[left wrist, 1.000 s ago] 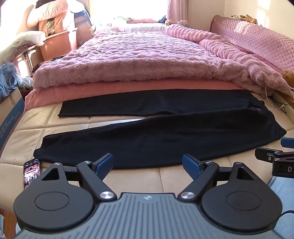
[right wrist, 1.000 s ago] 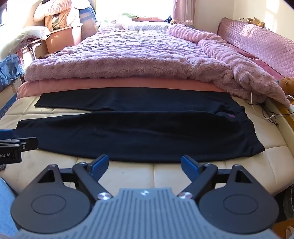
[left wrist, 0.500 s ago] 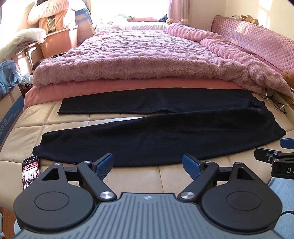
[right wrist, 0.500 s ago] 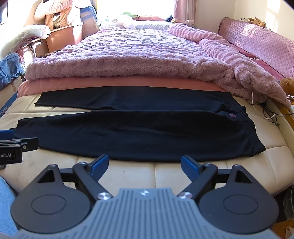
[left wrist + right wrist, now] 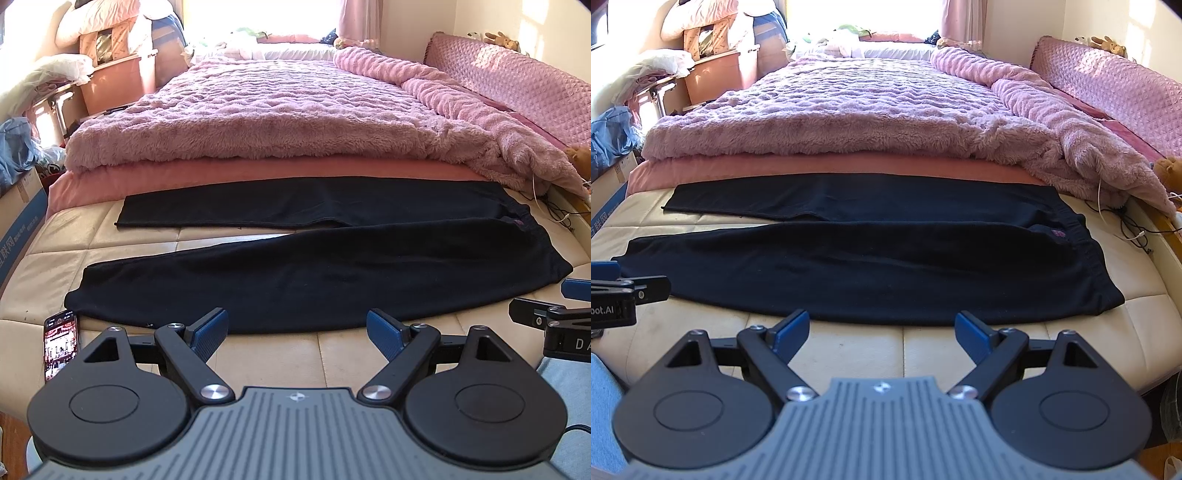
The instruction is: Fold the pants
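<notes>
Black pants lie flat across the cream mattress, waistband to the right, both legs stretching left and spread apart. My left gripper stands open just short of the near leg's front edge, with nothing between its blue pads. My right gripper is open too, hovering before the near edge of the pants toward the waistband end. Each gripper's tip shows at the side of the other's view: the right gripper and the left gripper.
A phone with a lit screen lies on the mattress by the near leg's cuff. A fluffy pink blanket is piled behind the pants. Cables trail at the right. Boxes and bags crowd the left side.
Both views have shifted only slightly; the pants lie as before and both grippers stay open.
</notes>
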### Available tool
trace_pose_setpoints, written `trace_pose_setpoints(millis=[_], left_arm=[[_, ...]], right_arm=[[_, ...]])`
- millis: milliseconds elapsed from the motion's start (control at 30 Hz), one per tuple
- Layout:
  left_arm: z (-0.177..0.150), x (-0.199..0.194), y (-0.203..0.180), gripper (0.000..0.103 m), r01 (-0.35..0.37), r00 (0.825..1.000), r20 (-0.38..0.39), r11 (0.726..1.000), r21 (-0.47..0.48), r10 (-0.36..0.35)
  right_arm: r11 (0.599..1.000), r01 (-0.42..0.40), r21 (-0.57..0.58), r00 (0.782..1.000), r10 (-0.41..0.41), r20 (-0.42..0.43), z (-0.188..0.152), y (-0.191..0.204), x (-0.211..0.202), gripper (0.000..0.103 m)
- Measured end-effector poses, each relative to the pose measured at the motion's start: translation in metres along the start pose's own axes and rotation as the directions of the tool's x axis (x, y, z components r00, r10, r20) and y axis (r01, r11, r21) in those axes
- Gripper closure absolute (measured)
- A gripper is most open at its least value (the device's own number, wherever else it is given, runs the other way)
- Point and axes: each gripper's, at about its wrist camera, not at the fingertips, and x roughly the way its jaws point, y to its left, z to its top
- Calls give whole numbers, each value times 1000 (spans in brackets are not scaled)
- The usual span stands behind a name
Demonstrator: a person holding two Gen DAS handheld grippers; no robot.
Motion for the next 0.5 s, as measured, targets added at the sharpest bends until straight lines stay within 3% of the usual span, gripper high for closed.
trace_pose_setpoints(millis=[500], left_arm=[[0, -1, 0, 4, 2, 1000, 2, 1000, -2, -2]], right_arm=[[1000, -6, -9, 1000, 6, 7, 0, -1, -4, 21]])
